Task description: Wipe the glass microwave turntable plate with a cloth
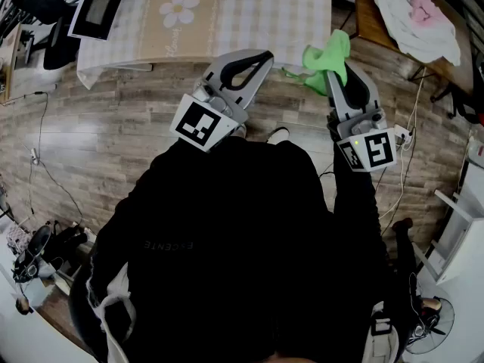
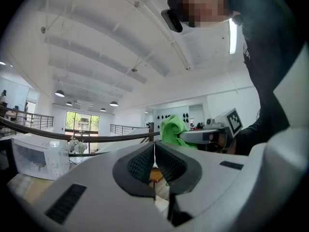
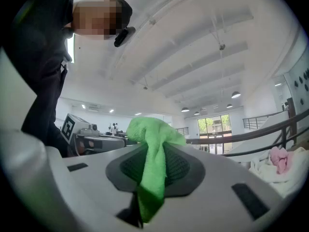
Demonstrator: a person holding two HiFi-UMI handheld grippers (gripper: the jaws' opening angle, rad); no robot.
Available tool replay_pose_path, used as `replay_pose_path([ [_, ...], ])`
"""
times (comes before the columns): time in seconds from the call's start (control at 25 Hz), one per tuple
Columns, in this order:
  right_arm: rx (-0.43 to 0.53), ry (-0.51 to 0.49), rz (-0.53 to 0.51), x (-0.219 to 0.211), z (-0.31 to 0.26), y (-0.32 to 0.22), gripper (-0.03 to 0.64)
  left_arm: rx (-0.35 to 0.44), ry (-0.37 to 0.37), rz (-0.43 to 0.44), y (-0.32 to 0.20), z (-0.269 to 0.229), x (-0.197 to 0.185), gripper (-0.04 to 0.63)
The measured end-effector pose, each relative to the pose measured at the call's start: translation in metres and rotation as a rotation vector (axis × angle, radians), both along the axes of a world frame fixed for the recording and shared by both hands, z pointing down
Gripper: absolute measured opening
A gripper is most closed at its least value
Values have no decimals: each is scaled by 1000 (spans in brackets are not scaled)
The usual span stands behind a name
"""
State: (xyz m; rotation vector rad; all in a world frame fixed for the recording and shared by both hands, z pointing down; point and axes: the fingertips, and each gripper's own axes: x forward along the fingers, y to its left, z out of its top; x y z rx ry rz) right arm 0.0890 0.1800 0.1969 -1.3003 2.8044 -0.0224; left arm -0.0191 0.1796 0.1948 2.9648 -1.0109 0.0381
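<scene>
My right gripper (image 1: 335,70) is shut on a green cloth (image 1: 327,59), which bunches above the jaws and hangs down between them in the right gripper view (image 3: 153,158). My left gripper (image 1: 246,68) is shut with nothing between its dark ribbed pads (image 2: 141,161). Both grippers are raised in front of the person's dark top and point outward. From the left gripper view the green cloth (image 2: 173,131) shows beside the right gripper. No glass turntable plate shows in any view. A white microwave (image 2: 37,157) stands on a table at the left.
A table with a checked, flower-print cloth (image 1: 212,17) lies ahead over wooden flooring. A microwave (image 1: 98,4) sits at its left end. White and pink laundry (image 1: 416,10) lies on a wooden table at the right. Cables and a white shelf (image 1: 461,225) line the right side.
</scene>
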Motion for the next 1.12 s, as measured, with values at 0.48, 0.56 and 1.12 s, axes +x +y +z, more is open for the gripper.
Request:
replay_pose_path([
  [0.48, 2, -8, -31, 20, 3, 28, 83, 9, -26, -44, 31, 4, 26, 21],
  [0.56, -6, -17, -29, 26, 4, 31, 86, 11, -29, -50, 36, 5, 29, 21],
  [1.12, -12, -20, -60, 55, 10, 43, 89, 56, -38, -90, 43, 1, 52, 21],
])
